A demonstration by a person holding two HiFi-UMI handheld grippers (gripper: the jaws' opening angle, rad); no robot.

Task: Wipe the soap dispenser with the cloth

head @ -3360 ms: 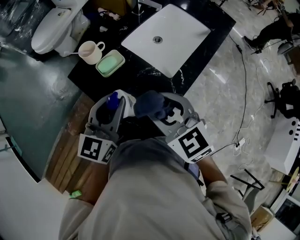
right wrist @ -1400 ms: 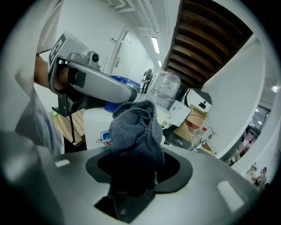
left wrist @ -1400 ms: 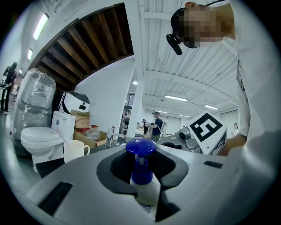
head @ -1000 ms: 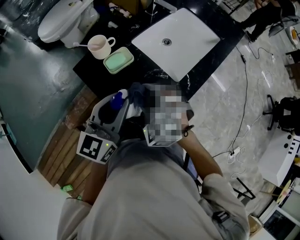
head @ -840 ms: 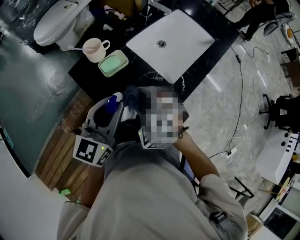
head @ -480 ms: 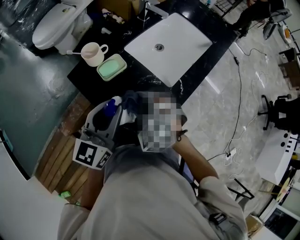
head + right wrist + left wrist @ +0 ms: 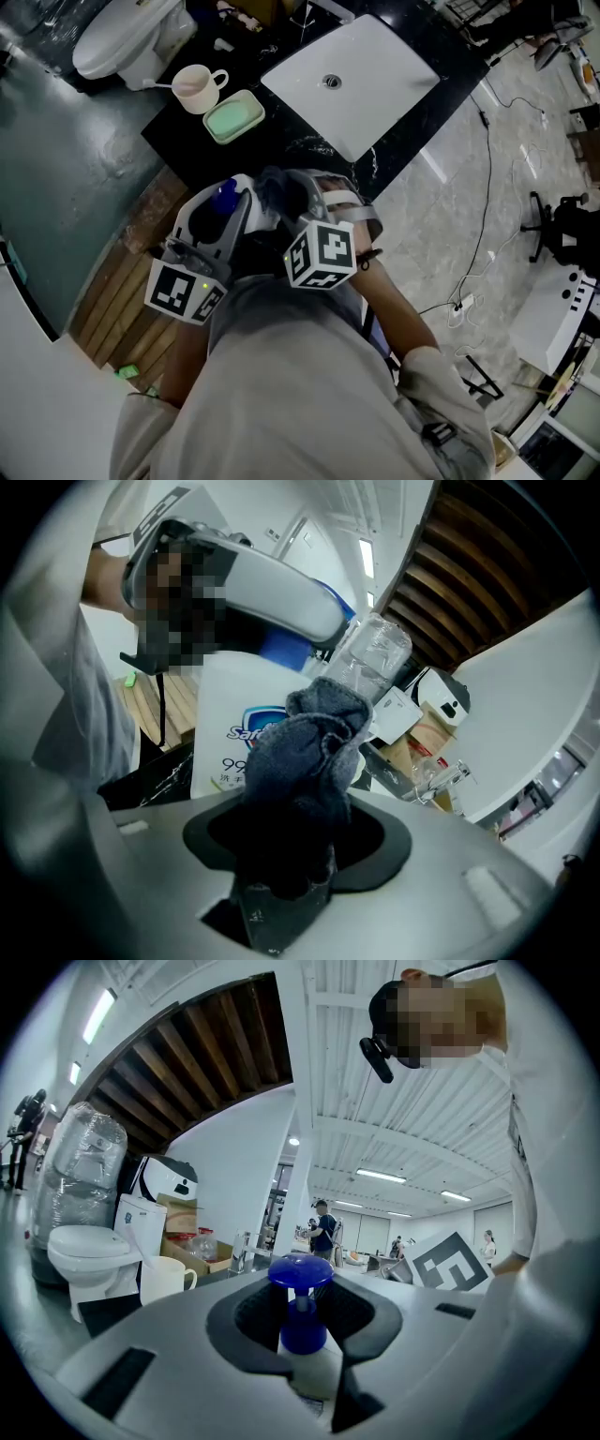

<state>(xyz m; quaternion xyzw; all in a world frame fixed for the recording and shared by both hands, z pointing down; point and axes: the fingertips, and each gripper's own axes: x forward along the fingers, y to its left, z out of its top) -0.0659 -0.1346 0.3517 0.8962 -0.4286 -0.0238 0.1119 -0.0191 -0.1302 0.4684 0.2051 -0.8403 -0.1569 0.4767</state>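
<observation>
Fingers (image 7: 246, 1321) of the left gripper (image 7: 305, 1349) clamp the soap dispenser (image 7: 300, 1309) upright, aloft just off the worktop's (image 7: 279, 131) near edge, steadying it. The right gripper (image 7: 281, 881) pinches the bunched cloth (image 7: 300, 752) beside its body, likely for wiping

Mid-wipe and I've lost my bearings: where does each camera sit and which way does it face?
Head view: on the person's head, looking steeply down past their torso at the left gripper, the right gripper and the black counter.
Left gripper view: on the left gripper, looking level along jaws clamped on the soap dispenser; torso at right.
Right gripper view: on the right gripper, looking along jaws shut on the cloth toward the dispenser's label; torso at left.
Shared: head and left gripper views both show the mug.
</observation>
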